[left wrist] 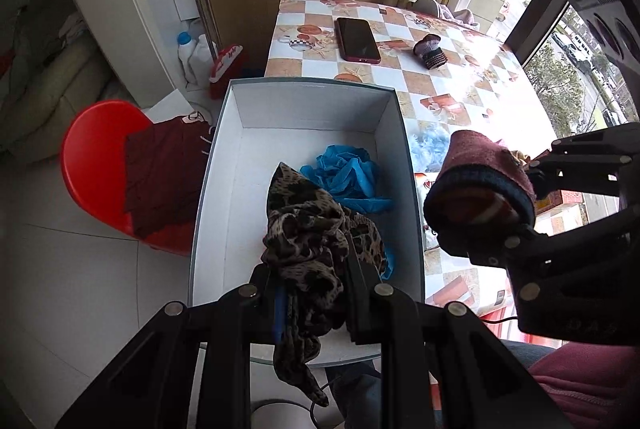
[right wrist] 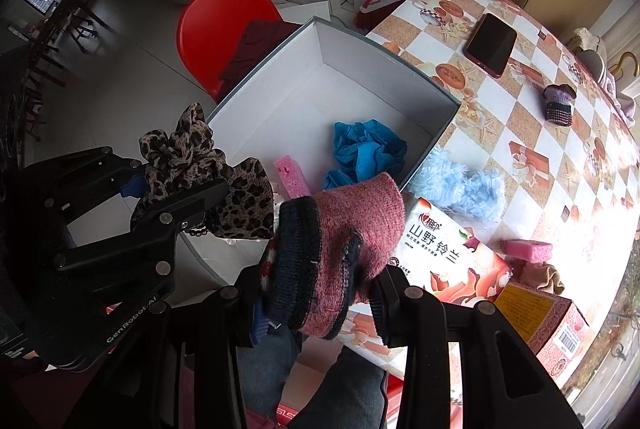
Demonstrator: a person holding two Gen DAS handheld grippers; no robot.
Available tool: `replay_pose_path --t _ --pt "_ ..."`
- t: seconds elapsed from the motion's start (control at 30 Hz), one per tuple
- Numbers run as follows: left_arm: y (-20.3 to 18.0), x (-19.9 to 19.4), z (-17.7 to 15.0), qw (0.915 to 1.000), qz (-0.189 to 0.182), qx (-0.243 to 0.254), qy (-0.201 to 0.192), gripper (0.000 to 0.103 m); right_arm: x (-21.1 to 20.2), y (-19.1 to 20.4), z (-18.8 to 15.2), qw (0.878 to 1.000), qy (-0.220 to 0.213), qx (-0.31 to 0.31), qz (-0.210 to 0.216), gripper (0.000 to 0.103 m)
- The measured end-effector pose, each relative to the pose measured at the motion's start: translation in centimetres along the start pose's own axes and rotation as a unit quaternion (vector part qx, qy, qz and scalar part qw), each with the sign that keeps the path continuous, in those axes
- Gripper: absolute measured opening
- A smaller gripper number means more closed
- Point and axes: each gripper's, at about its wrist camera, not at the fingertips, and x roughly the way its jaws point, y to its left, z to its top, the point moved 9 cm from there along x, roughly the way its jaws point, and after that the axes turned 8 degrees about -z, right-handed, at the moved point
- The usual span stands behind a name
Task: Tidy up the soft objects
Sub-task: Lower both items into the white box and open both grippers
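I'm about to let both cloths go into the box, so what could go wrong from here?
1. The leopard-print scarf in the left gripper trails over the white box near edge, so its tail may end up outside.
2. The pink knit glove in the right gripper sits by the box's rim and might drop onto the table instead.

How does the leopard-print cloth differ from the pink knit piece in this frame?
The leopard-print cloth is thin, spotted brown and black, and hangs loose from the left tongs above the white box. The pink knit piece is thick, dark-cuffed and bunched in the right tongs, beside the box. Both are held.
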Motion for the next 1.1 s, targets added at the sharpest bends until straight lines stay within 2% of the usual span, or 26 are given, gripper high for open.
replay_pose_path --t 0.33,0.97,1.07,1.1 --pt "2.0 1.3 0.6 0.9994 0.016 -0.026 0.015 0.025 0.9 -0.7 2.4 1.000 0.000 0.007 0.001 0.041" --pt "1.4 3.7 0.0 0.9981 0.020 -0.030 0.050 0.026 2.5 -0.4 5.7 1.000 0.009 0.003 0.011 0.044" --pt "1.2 3.6 0.1 0.9983 0.017 -0.029 0.049 0.041 2.7 -0.5 5.8 1.000 0.012 0.006 0.015 0.049" --pt "1.2 3.4 0.1 0.9984 0.018 -0.030 0.045 0.055 2.8 -0.6 5.9 1.000 0.012 0.008 0.013 0.061"
